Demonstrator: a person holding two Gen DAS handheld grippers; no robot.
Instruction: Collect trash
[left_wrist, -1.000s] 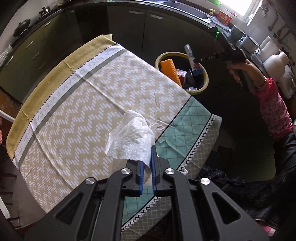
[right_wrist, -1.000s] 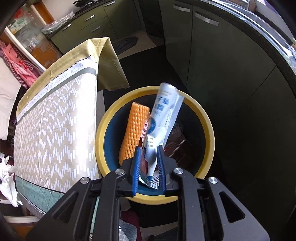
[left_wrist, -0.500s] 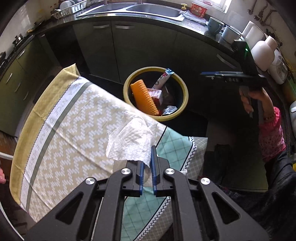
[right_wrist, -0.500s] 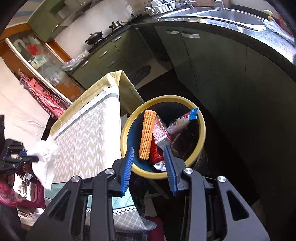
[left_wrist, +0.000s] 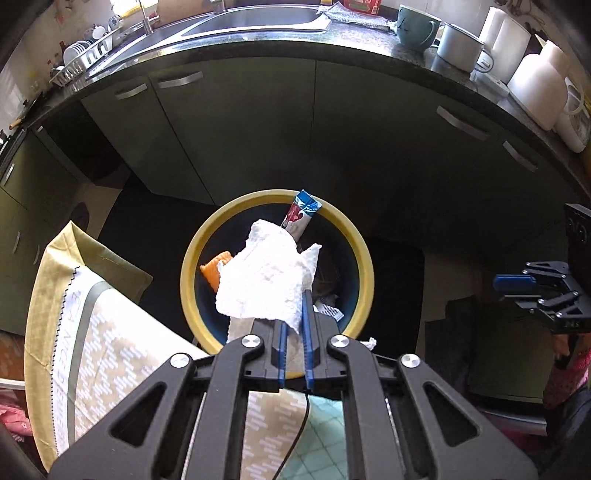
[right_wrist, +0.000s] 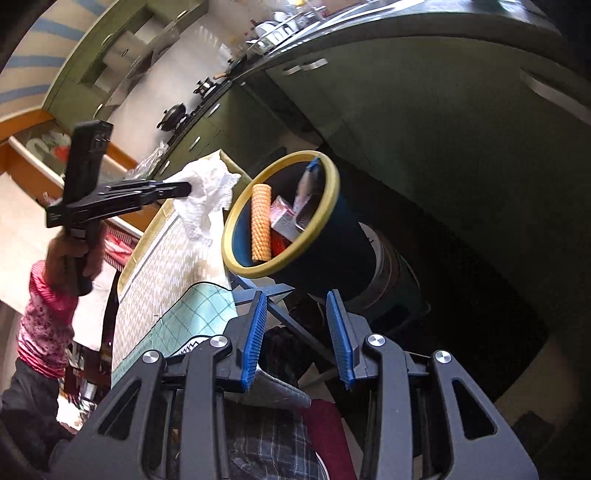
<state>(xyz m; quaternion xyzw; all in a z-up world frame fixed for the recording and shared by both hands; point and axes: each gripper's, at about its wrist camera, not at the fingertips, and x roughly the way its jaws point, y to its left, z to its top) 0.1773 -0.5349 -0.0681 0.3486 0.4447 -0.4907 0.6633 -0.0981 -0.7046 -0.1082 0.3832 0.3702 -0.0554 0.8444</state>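
Note:
My left gripper (left_wrist: 294, 321) is shut on a crumpled white paper towel (left_wrist: 266, 280) and holds it above the yellow-rimmed dark bin (left_wrist: 192, 266). In the bin lie an orange foam net (left_wrist: 214, 271) and a blue-and-white tube wrapper (left_wrist: 301, 214). The right wrist view shows the same bin (right_wrist: 325, 206) tilted, with the orange net (right_wrist: 260, 225), a red carton (right_wrist: 282, 221), and the towel (right_wrist: 207, 192) held beside the rim. My right gripper (right_wrist: 297, 314) is open and empty, to the right of the bin and lower.
The table with a patterned beige and teal cloth (left_wrist: 110, 354) stands left of the bin. Green cabinets (left_wrist: 258, 122) and a dark counter with sink (left_wrist: 251, 22), cups and jugs curve behind. Dark clothing (right_wrist: 280, 435) lies below my right gripper.
My left gripper carried the paper towel from over the table to above the bin. My right gripper let go of the tube wrapper into the bin, opened, and drew back to the right.

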